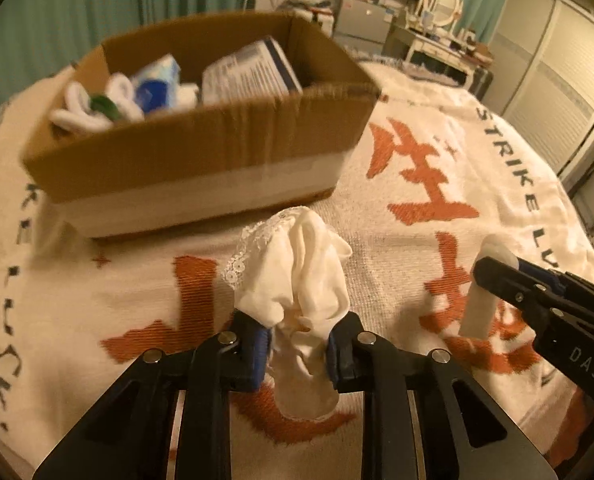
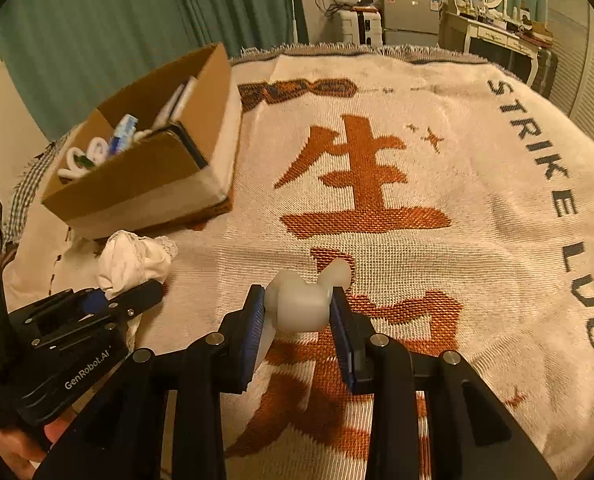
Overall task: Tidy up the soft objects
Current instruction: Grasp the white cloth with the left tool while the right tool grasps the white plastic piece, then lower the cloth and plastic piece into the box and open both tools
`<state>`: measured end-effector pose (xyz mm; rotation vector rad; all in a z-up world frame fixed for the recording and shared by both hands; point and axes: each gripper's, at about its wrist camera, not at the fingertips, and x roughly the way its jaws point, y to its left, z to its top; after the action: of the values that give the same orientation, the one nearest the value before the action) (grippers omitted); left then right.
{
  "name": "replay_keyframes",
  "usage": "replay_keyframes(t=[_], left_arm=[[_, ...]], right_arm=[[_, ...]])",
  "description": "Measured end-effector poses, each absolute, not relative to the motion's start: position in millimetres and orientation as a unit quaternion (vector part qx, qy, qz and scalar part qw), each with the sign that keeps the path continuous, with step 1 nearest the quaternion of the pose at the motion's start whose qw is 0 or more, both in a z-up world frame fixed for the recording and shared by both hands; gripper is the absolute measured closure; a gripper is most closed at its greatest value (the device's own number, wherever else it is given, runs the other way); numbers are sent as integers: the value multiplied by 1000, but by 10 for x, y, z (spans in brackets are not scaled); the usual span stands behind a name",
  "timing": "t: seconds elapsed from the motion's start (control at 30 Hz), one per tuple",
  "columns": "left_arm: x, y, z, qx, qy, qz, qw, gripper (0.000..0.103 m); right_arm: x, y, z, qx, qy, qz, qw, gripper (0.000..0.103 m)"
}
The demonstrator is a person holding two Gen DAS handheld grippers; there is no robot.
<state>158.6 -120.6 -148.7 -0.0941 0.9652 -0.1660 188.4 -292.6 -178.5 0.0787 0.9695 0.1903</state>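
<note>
My left gripper [image 1: 297, 344] is shut on a crumpled white lace-trimmed cloth [image 1: 297, 280] and holds it above the blanket, just in front of the cardboard box [image 1: 201, 152]. In the right wrist view the left gripper [image 2: 137, 292] and the cloth [image 2: 133, 260] are at the left, near the box [image 2: 145, 176]. My right gripper [image 2: 297, 316] is shut on a soft white rubbery piece [image 2: 301, 300], held over the blanket's middle. It also shows in the left wrist view [image 1: 485, 292], right of the cloth. The box holds white socks [image 1: 93, 108], a blue-white pack [image 1: 157, 84] and a printed packet [image 1: 249, 72].
A white woven blanket [image 2: 477, 200] with orange characters and dark lettering covers the surface. Green curtains [image 2: 117, 20] hang behind the box. A vanity desk with a mirror [image 2: 493, 20] and appliances stand at the far right.
</note>
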Motion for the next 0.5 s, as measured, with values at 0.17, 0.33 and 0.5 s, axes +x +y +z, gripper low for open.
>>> replay_keyframes(t=[0.17,0.33,0.5], left_arm=[[1333,-1054,-1096,-41,436,-83,895,81],[1163,-825,-679,-48,412,-86,906,81],[1098,-573,-204,-43,374,-82,923,81]], right_arm=[[1650,-2868,-1441,45,448,90,888,71],[1408,-2678,-1007,30,421,91,902,71],[1300,-2399,-534,2,385,95,918,71]])
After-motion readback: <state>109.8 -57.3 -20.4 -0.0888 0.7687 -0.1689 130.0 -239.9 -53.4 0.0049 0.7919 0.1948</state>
